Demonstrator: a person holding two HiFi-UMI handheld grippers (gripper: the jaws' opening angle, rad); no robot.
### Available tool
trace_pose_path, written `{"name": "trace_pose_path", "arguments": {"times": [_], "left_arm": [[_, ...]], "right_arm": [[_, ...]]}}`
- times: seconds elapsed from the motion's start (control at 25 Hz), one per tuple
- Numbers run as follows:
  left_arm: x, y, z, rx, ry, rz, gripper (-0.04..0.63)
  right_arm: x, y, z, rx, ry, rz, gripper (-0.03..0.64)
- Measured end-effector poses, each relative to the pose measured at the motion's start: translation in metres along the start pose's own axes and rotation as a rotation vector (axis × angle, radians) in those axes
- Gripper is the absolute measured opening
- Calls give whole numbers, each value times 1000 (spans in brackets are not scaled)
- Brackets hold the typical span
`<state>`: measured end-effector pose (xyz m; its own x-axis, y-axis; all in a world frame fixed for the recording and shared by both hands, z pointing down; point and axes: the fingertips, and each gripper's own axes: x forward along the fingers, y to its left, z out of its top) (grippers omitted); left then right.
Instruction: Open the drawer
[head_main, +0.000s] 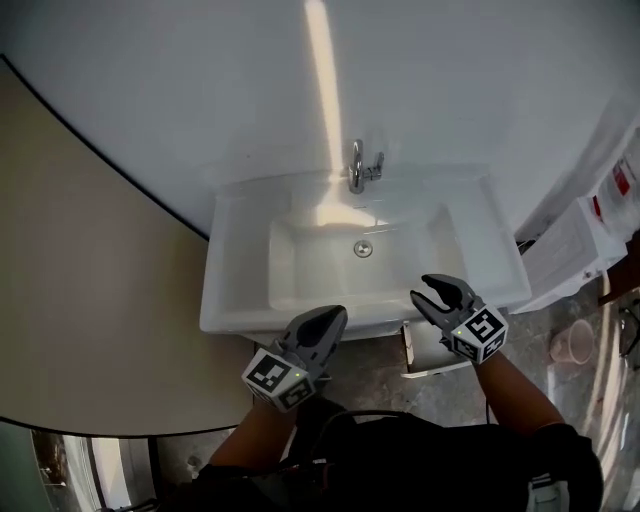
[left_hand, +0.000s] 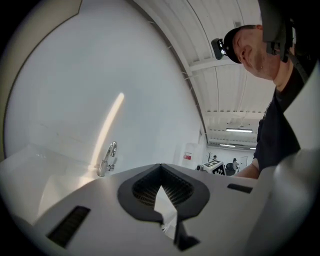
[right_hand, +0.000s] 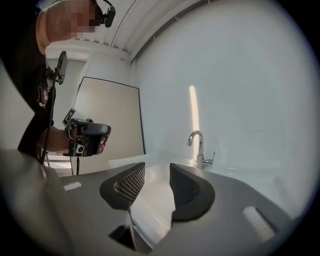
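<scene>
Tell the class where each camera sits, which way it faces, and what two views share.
Head view: on the head, steeply down at the sink; forearms, left tongs and right tongs show.
Left gripper view: on the left tongs, along shut jaws toward the wall; the person's torso shows.
Right gripper view: on the right tongs, along parted jaws across the sink; the left tongs show.
Shared: both gripper views show the faucet.

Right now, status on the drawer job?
Left tongs shut, empty, at the sink front. Right tongs open, empty, above the drawer. Drawer looks partly out under the sink. Nothing blocking.
</scene>
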<state>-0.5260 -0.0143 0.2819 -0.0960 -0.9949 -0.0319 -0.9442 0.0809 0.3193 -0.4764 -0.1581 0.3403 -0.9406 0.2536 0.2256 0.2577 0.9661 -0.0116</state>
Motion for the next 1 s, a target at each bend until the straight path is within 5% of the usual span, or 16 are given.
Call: {"name": "trace_pose_path", "arguments": {"times": [0.12, 0.44, 1.0], "left_arm": [[-30, 14, 39, 0, -13, 35, 0], [-58, 103, 117, 41, -29, 20, 0], [-87, 203, 167, 2, 14, 3, 0]], "right_arm": [[25, 23, 29, -8, 24, 55, 152], [92, 7, 85, 17, -35, -34, 152], [163, 6, 148, 70, -46, -135, 152]]}}
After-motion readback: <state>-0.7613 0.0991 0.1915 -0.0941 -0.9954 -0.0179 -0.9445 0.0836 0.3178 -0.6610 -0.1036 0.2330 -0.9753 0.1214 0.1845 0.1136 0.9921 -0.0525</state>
